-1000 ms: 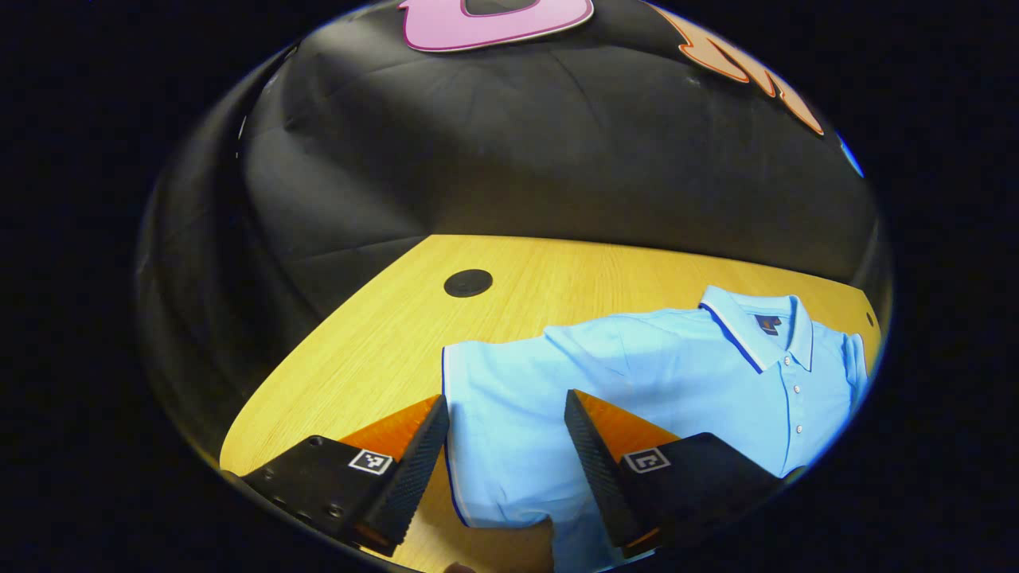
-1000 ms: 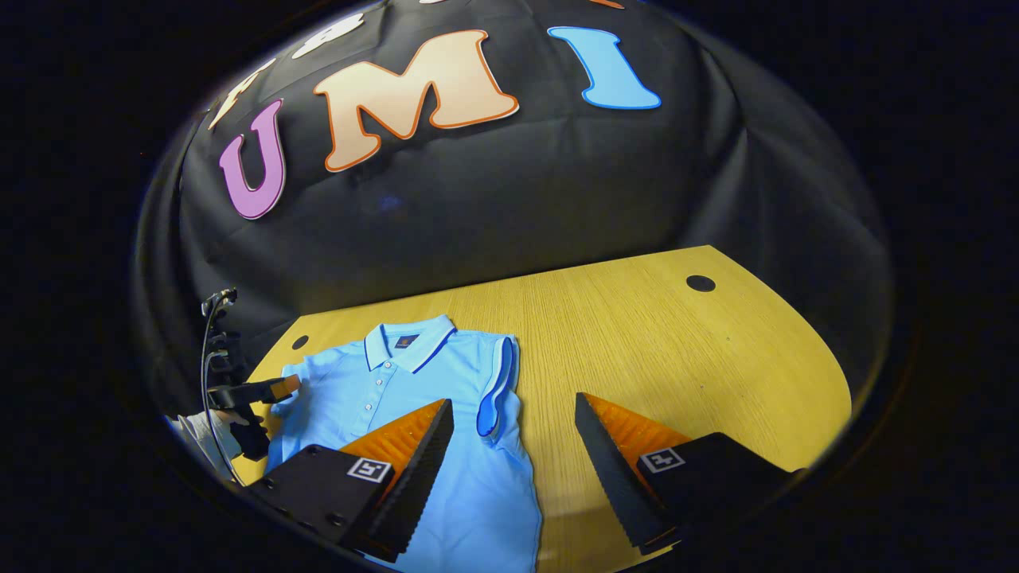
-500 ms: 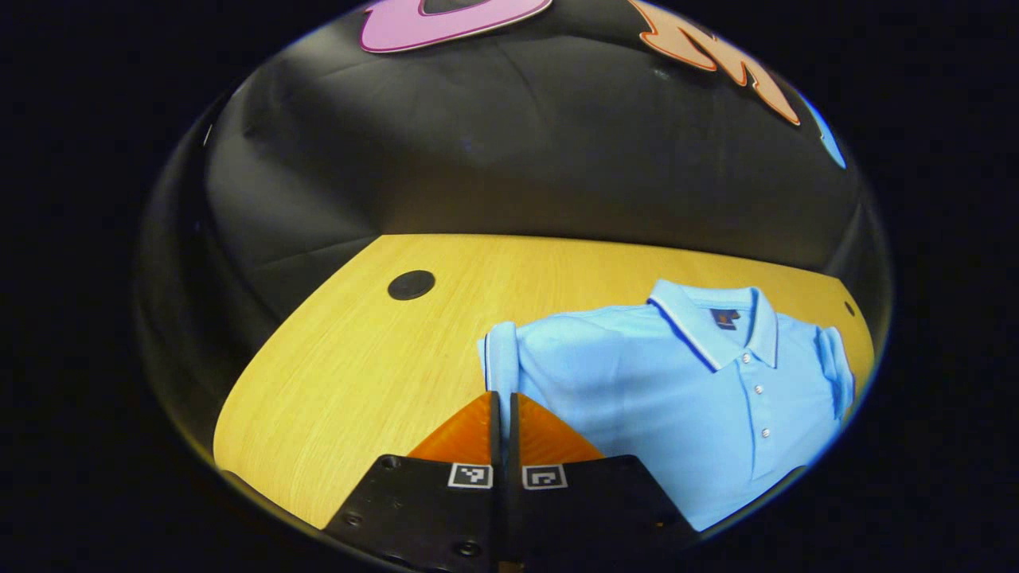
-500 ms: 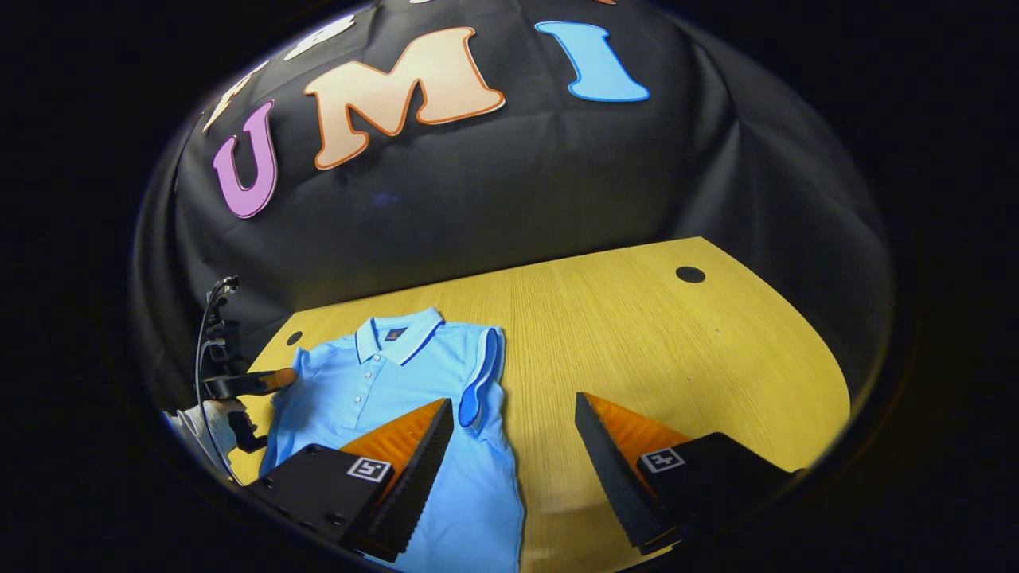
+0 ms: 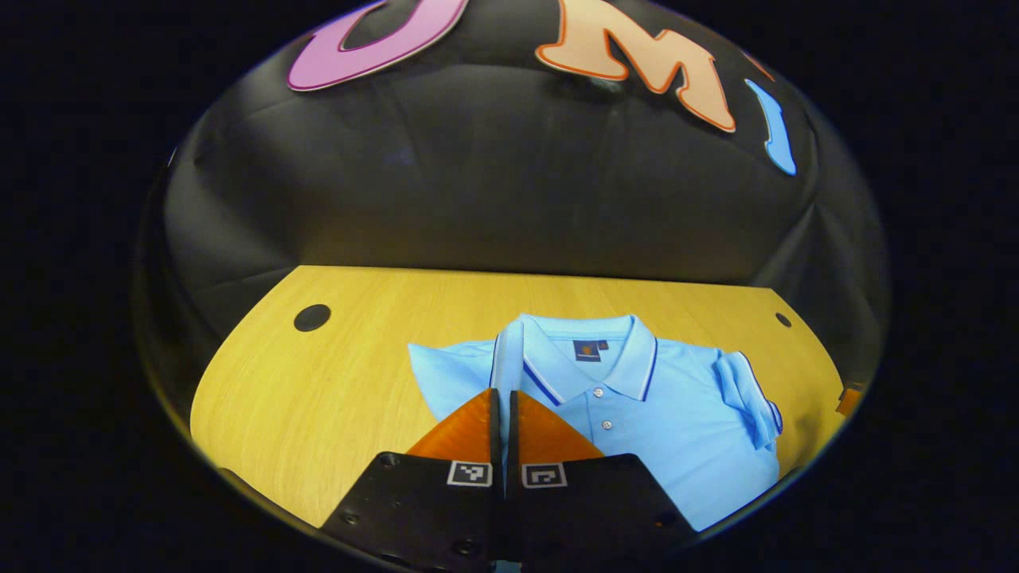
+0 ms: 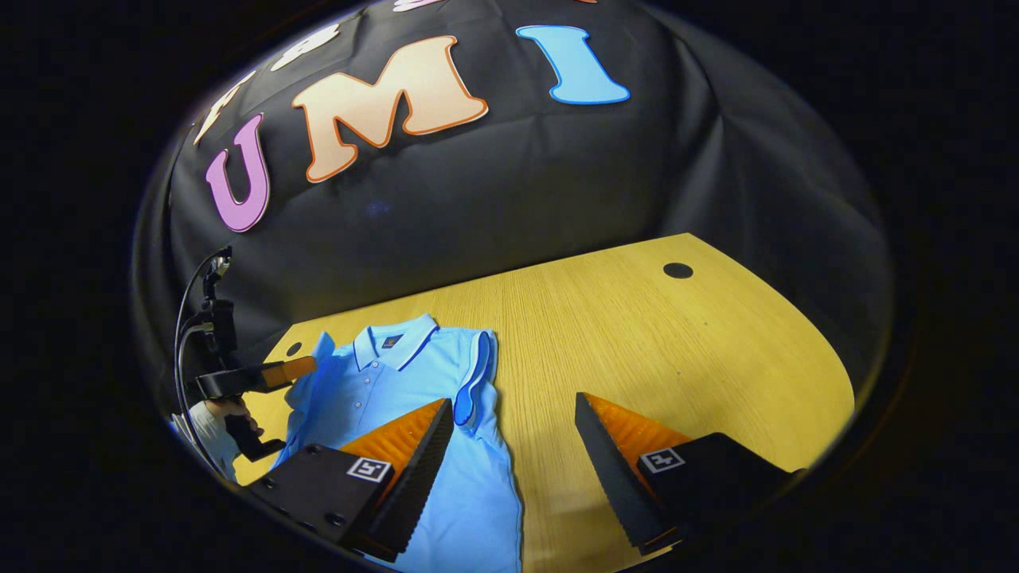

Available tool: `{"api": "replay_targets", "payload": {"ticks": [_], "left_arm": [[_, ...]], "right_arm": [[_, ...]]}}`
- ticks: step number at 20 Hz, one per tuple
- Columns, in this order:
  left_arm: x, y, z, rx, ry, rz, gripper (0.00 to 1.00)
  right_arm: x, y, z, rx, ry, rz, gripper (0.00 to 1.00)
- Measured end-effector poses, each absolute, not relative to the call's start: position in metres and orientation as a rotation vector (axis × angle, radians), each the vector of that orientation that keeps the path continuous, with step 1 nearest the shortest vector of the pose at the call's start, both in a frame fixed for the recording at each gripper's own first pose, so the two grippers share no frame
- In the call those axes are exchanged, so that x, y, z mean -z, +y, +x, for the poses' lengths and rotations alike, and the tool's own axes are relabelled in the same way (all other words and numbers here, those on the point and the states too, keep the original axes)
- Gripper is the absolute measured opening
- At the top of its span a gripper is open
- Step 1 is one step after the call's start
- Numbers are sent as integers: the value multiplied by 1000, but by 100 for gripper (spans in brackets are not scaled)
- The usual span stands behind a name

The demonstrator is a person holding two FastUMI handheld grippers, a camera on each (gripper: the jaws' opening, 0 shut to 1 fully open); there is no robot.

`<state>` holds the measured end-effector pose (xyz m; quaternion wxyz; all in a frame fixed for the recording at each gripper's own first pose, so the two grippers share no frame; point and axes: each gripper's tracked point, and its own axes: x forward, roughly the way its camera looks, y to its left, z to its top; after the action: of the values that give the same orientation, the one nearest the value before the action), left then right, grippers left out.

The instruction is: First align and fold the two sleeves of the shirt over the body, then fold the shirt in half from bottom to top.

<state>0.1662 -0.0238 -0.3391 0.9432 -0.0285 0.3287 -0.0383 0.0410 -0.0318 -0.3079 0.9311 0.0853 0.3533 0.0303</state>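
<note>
A light blue polo shirt (image 5: pixel 637 414) lies face up on the wooden table (image 5: pixel 350 382), collar toward the wall. My left gripper (image 5: pixel 503 394) is shut on the edge of one sleeve (image 5: pixel 507 358), holding it raised next to the collar. The other sleeve (image 5: pixel 744 394) lies folded onto the body. In the right gripper view the shirt (image 6: pixel 390 390) is at the lower left, its folded sleeve (image 6: pixel 476 374) along the near side. My right gripper (image 6: pixel 513 406) hangs open above that side and the table, holding nothing. The left gripper (image 6: pixel 298 368) shows at the shirt's far side.
A hand (image 6: pixel 215 415) holds the left gripper, with a cable (image 6: pixel 191 318) rising behind it. Round dark holes (image 5: pixel 312 317) (image 6: pixel 677 270) sit in the table near its back corners. Bare wood (image 6: pixel 677 358) stretches right of the shirt.
The left gripper shut on the sleeve's edge, then lifted it and carried it inward toward the collar. The right gripper stayed open and barely moved.
</note>
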Motion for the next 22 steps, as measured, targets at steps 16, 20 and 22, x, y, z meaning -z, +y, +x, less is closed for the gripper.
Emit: {"api": "replay_targets", "payload": {"ticks": [16,20,22], "left_arm": [[196,-22,37,209,366,-15,95],[182,13,-40,177,350,48,95],[190,24,-78,175,370,39,95]], "right_arm": [[235,-7,-48,-106,555,63,97],[232,-2,-107,-135,562,0,97],[239,-2,-135,-132,579,-19,97]]}}
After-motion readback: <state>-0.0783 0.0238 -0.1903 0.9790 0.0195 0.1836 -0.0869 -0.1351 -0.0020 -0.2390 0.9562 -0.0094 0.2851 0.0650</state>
